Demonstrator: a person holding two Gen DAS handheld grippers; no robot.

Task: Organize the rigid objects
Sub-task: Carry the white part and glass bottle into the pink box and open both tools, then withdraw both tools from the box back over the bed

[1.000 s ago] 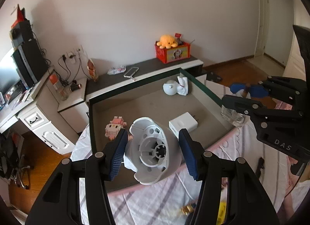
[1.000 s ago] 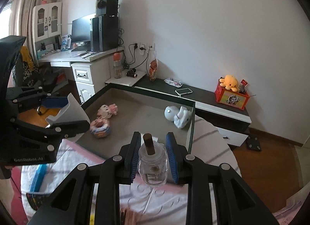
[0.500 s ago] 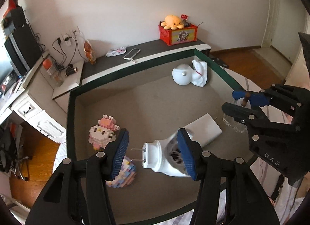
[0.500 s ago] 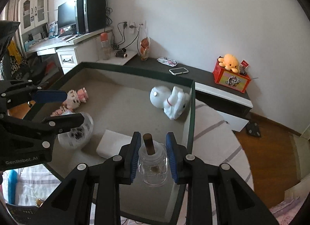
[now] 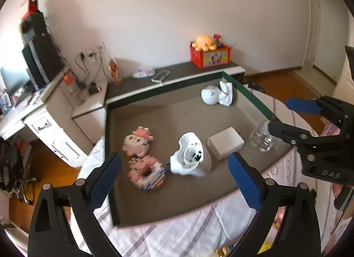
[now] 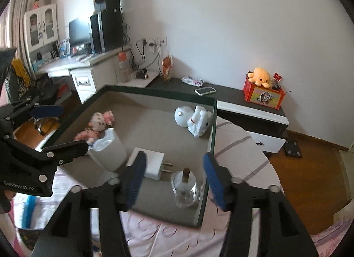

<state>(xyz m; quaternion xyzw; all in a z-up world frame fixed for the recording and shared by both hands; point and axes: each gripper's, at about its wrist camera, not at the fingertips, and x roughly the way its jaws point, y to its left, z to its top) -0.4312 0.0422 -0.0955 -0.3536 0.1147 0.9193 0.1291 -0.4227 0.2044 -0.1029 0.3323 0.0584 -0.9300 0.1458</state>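
Pale walls, a dark low cabinet (image 6: 232, 97) and a white desk (image 6: 88, 73) lie behind the shallow green-rimmed tray (image 5: 247, 97) that sits on the striped pink cloth (image 5: 177, 234) in front of you. Your left gripper (image 5: 174, 179) is opening, its blue pads spread wide with nothing between them; the white plastic housing (image 5: 190, 157) stands free on the tray floor just beyond them, near the front edge. Beside it, toward the left edge, lie the block doughnut (image 5: 147, 174) and the pink block figure (image 5: 137, 142); on its other side rests the white charger (image 5: 225, 143). Your right gripper (image 6: 174, 180) is opening too. The small glass bottle (image 6: 184, 187) stands upright in the tray's front right corner between its pads, and neither pad touches it. At the far right corner, the white dome (image 6: 183, 116) and white figurine (image 6: 199, 120) sit touching.
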